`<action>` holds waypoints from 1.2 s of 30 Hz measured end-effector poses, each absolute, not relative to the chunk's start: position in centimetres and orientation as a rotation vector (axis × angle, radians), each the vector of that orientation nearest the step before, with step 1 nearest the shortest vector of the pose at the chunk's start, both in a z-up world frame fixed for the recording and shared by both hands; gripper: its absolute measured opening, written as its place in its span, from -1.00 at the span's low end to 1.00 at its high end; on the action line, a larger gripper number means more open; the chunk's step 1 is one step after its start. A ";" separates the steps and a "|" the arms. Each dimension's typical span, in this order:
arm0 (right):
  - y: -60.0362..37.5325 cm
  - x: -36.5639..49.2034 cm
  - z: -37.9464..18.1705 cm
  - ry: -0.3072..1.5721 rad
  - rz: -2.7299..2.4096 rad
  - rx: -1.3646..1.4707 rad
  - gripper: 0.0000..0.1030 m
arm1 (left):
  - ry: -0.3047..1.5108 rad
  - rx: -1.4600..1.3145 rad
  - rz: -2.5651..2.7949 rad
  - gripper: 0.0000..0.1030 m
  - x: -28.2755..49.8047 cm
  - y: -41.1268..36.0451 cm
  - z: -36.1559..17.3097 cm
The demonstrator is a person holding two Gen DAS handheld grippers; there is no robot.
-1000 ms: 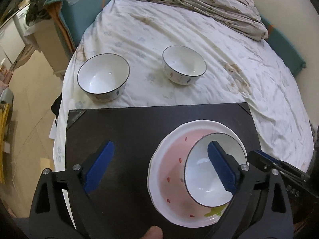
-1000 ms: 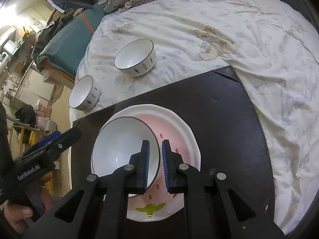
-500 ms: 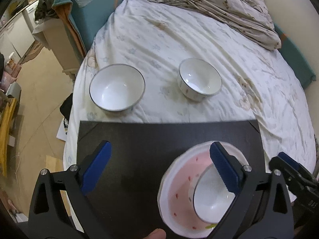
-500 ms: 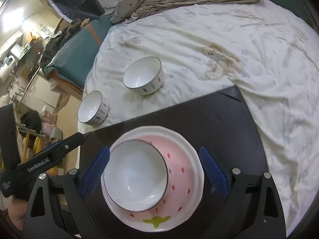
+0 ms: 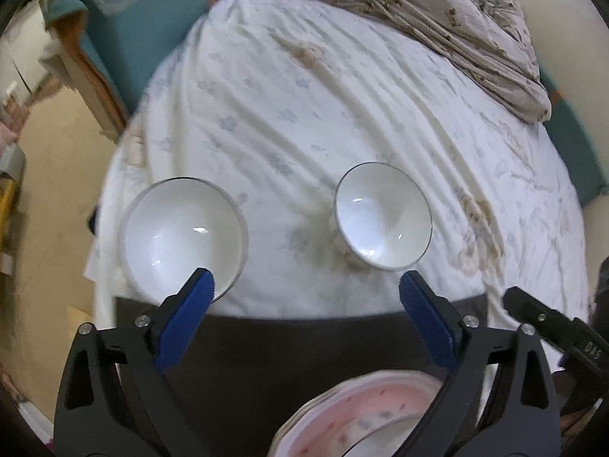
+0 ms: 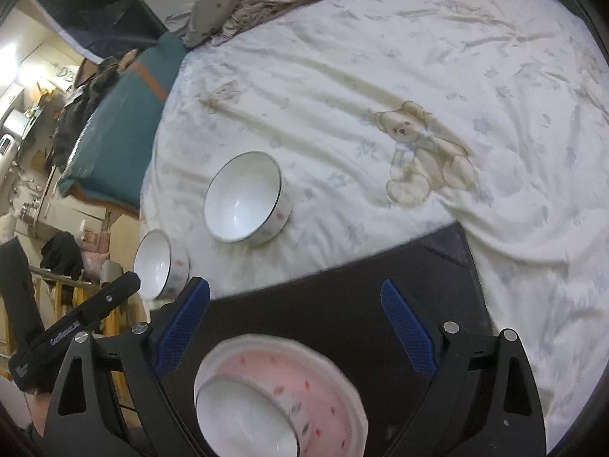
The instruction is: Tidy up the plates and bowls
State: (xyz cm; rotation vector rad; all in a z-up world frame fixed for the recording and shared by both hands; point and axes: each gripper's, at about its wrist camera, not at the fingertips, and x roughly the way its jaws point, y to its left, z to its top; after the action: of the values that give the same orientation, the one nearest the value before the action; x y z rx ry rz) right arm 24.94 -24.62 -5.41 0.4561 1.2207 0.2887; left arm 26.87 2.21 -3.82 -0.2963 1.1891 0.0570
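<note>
A pink plate (image 6: 319, 377) with red specks lies on the black mat (image 6: 342, 304), and a white dark-rimmed bowl (image 6: 243, 419) sits in it. The plate's rim shows at the bottom of the left wrist view (image 5: 365, 403). Two more white bowls stand on the bedsheet beyond the mat: a left one (image 5: 184, 236) (image 6: 158, 262) and a right one (image 5: 382, 215) (image 6: 245, 200). My left gripper (image 5: 306, 285) is open and empty above the mat's far edge, facing both bowls. My right gripper (image 6: 295, 297) is open and empty above the plate.
The mat (image 5: 304, 346) lies on a bed with a white teddy-print sheet (image 6: 418, 95). A crumpled blanket (image 5: 437, 11) lies at the far end. A teal cushion (image 6: 114, 129) and the floor (image 5: 49, 175) lie off the bed's left edge.
My right gripper let go of the bowl in the plate, opened and drew back. My left gripper moved forward toward the two bowls on the sheet; the plate slid low in its view.
</note>
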 end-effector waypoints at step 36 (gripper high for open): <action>-17.3 34.3 -13.5 1.402 0.275 0.312 -0.74 | 1.427 -0.163 0.026 -0.79 33.3 -3.0 -11.7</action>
State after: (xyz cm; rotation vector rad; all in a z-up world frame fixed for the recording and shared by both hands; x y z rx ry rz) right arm 34.32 -17.28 -13.54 0.3122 1.4020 0.2752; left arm 33.33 -3.04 -11.67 -0.1627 1.4272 0.0256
